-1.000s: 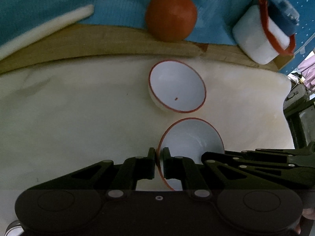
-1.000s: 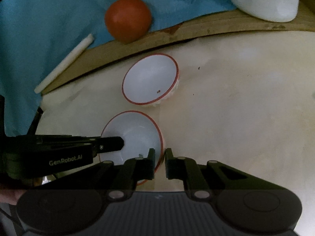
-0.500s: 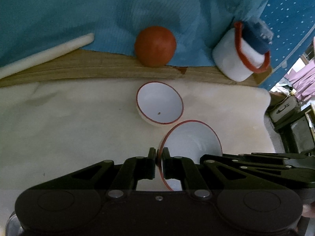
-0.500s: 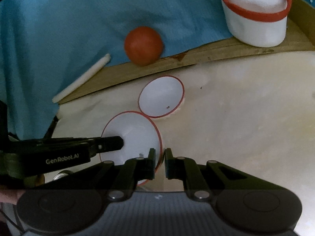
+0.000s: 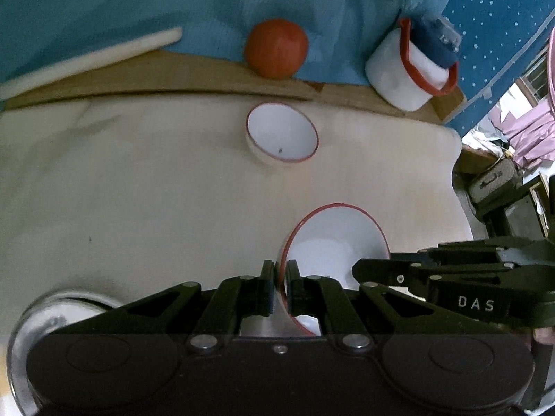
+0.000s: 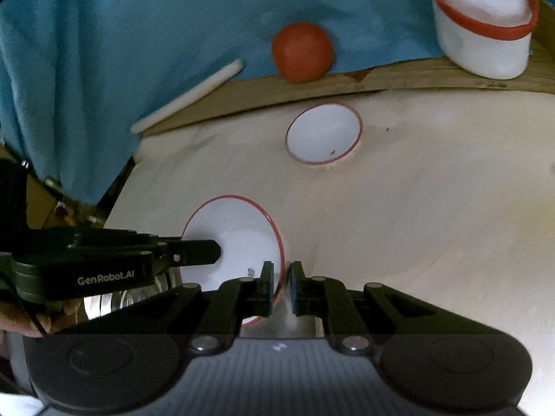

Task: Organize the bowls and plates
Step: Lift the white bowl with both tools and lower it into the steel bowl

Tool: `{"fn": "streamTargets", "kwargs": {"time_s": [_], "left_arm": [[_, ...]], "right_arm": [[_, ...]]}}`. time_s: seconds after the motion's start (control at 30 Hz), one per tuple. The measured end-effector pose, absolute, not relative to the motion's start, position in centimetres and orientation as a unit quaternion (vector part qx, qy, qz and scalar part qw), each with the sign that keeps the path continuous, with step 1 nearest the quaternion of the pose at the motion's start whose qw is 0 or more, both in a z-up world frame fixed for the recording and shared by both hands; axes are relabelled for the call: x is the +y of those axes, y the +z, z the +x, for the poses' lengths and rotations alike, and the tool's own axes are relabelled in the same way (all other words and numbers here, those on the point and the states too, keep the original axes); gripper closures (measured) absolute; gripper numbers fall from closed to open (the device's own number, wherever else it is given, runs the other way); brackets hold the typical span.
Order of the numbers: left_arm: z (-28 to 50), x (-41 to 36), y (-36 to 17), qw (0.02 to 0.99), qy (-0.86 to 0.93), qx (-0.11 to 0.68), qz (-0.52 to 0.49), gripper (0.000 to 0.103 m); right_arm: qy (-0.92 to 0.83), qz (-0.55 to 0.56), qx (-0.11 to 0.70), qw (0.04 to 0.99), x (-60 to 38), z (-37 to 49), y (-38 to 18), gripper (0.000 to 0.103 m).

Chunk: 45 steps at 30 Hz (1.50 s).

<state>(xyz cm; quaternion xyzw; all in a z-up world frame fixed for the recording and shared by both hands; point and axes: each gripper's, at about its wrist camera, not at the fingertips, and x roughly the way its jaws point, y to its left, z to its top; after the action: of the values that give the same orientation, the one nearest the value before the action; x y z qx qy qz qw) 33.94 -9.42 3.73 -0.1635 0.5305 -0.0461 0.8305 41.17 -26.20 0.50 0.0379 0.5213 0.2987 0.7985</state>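
Both grippers hold one white bowl with a red rim (image 5: pixel 341 242) between them, above the cream-covered desk (image 5: pixel 138 190). The left gripper (image 5: pixel 280 274) has its jaws nearly shut, pinched on the bowl's left rim, one finger inside the wall and one outside. The right gripper (image 6: pixel 281 275) does the same on the opposite rim, its jaws narrow and closed on the thin edge. In the left wrist view the right gripper reaches in from the right side, with the letters "DAS" on its body. In the right wrist view the left gripper comes in from the left, with its fingertip over the bowl's inside.

A second bowl (image 5: pixel 281 133), also white with a red rim, sits on the desk farther back, well apart from the held one. A small dark speck lies inside it near the front wall.

Behind it runs a bare wooden strip (image 5: pixel 173 79) of the desk, and beyond that a blue cloth (image 5: pixel 173 0). An orange ball (image 5: pixel 276 48) rests at the cloth's edge, just behind the second bowl. A pale stick (image 5: pixel 90 60) lies slanted on the left of the strip. A white tub with a red rim (image 5: pixel 404 69) stands tilted at the right end, with something dark blue in it.

A shiny metal dish (image 5: pixel 52 312) shows at the lower left of the left wrist view, partly hidden by the gripper.
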Motion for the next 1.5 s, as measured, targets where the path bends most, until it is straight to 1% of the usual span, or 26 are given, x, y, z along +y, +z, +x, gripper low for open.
{"fn": "streamTargets", "kwargs": {"time_s": [0.4,0.87,1.33,1.4,1.5], "left_arm": [[31.9,-9.7,1.5,0.804,-0.055,0.57,-0.162,0.097],[32.7,-10.3,-0.3,0.792,-0.052,0.591,-0.145,0.097],[33.5,-10.5,-1.0,0.784,-0.058,0.601,-0.142,0.096],[33.5,-10.4,-0.9,0.785,-0.057,0.6,-0.142,0.093],[33.4,-10.0,-0.8,0.785,-0.059,0.599,-0.147,0.093]], "right_arm": [[0.321,0.002,0.557,0.766,-25.7,39.0,-1.1,0.093],[0.313,-0.012,0.576,0.755,-25.3,38.9,-2.6,0.093],[0.322,0.011,0.585,0.744,-25.1,39.7,-3.8,0.093],[0.322,0.013,0.585,0.745,-25.1,39.7,-3.8,0.092],[0.321,0.017,0.583,0.746,-25.4,39.9,-3.8,0.088]]}}
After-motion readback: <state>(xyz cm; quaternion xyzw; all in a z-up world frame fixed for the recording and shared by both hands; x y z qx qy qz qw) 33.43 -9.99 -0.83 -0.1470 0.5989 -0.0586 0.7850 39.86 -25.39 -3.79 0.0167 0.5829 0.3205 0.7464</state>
